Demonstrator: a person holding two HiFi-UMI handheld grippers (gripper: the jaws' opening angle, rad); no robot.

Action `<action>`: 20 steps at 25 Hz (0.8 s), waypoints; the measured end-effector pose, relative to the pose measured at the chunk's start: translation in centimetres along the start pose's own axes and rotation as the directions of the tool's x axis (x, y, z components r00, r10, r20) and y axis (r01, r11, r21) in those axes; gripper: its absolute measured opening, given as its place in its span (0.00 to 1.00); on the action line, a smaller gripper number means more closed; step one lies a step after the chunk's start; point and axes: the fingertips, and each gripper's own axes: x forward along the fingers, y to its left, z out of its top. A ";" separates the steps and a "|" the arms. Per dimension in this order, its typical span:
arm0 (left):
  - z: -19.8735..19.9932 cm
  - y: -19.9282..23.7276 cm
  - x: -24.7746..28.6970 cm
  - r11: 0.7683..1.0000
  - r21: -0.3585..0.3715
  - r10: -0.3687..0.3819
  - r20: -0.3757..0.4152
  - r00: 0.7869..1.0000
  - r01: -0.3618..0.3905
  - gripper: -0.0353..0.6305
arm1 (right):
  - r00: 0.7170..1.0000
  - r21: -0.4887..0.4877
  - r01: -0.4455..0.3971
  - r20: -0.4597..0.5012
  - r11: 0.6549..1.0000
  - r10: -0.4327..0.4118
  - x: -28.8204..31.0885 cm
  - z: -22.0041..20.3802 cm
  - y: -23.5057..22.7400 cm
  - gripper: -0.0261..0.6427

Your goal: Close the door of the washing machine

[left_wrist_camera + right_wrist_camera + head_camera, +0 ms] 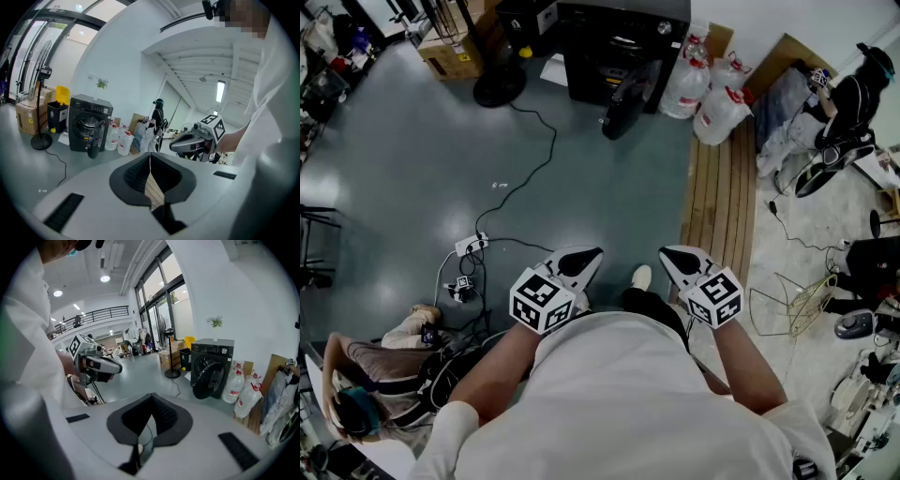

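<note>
My left gripper [583, 257] and right gripper [673, 255] are held low, jaws pressed together, nothing between them. Black washing machine [619, 47] at 12 o'clock, well apart. Its door [624, 105] stands open.

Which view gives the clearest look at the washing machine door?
The right gripper view: the door shows largest there, plainly swung open. The left gripper view shows the door smaller, also open. The head view sees the door from above, dark and foreshortened.

Left claw [581, 260] closed, empty, right claw [679, 258] likewise
</note>
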 end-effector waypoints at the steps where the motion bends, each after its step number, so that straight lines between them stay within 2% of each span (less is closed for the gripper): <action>1: 0.1 0.5 0.1 1.000 0.011 -0.001 -0.006 1.000 0.001 0.08 | 1.000 0.011 0.008 0.008 1.000 -0.008 0.2 0.2 -0.1 0.05; 9: 1.5 2.6 4.1 0.996 0.085 -0.004 -0.042 0.999 0.007 0.08 | 0.999 0.025 0.018 0.026 1.000 -0.019 1.2 0.6 -3.3 0.05; 15: 5.7 3.4 10.5 0.994 0.099 0.046 -0.032 0.998 -0.043 0.09 | 0.997 -0.038 -0.055 0.049 0.998 0.057 1.9 3.6 -9.4 0.05; 17: 7.0 3.3 12.9 0.992 0.109 0.063 -0.032 0.997 -0.059 0.09 | 0.995 -0.059 -0.082 0.049 0.995 0.084 1.7 4.2 -11.5 0.11; 20: 8.9 3.4 16.8 0.990 0.115 0.091 -0.031 0.995 -0.087 0.09 | 0.993 -0.071 -0.107 0.050 0.992 0.111 0.9 4.5 -14.9 0.13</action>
